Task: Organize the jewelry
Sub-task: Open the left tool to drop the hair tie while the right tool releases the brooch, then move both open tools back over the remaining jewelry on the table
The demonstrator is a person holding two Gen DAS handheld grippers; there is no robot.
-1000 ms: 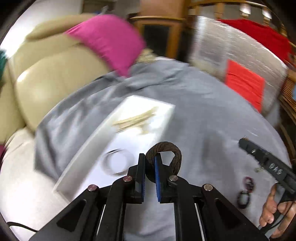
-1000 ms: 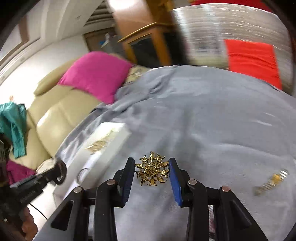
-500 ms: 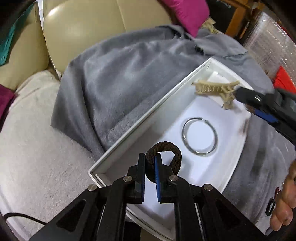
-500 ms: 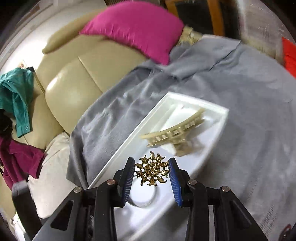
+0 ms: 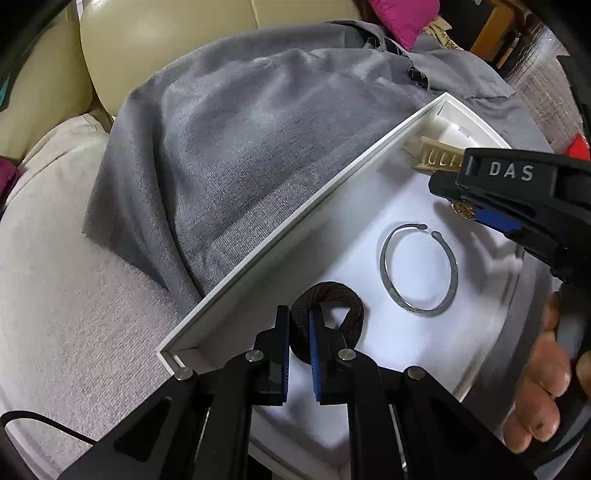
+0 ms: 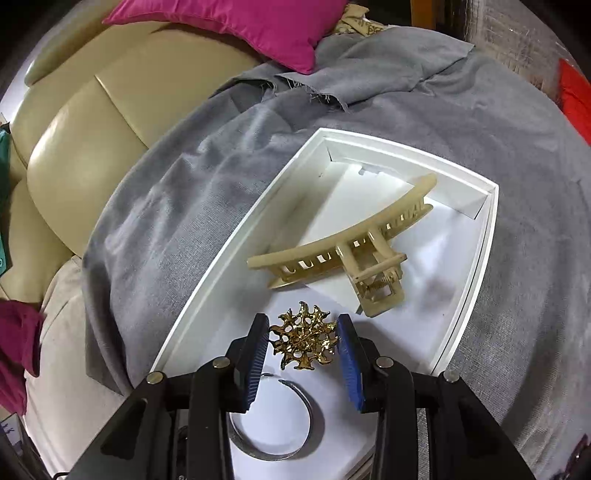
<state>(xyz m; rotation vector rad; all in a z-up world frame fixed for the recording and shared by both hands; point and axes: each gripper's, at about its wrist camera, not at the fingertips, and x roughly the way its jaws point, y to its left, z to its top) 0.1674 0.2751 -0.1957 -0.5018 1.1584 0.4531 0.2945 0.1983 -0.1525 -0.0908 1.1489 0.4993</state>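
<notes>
A white tray [image 5: 295,218] [image 6: 221,251] lies on a grey cloth [image 6: 184,184]. Inside it are a silver open bangle [image 5: 384,266] [image 6: 314,417] and a cream hair claw [image 6: 343,243] [image 5: 432,158]. My left gripper [image 5: 299,325] points down over the tray's near corner, shut on a dark brown hair tie [image 5: 347,306]. My right gripper [image 6: 303,332] hangs over the tray between bangle and claw, shut on a gold openwork brooch [image 6: 303,341]. In the left wrist view the right gripper [image 5: 465,206] reaches in from the right, with the brooch [image 5: 463,210] barely showing.
The cloth drapes over a beige sofa [image 6: 74,122] with a pink cushion [image 6: 258,22] behind. A person's hand [image 5: 543,387] holds the right gripper. A pale woven seat cover [image 5: 74,295] lies left of the tray. Something red [image 6: 576,99] sits at the far right.
Both grippers swung from above the bare grey cloth to above the white tray and sank toward it. Each still holds its piece: the hair tie on the left, the brooch on the right.
</notes>
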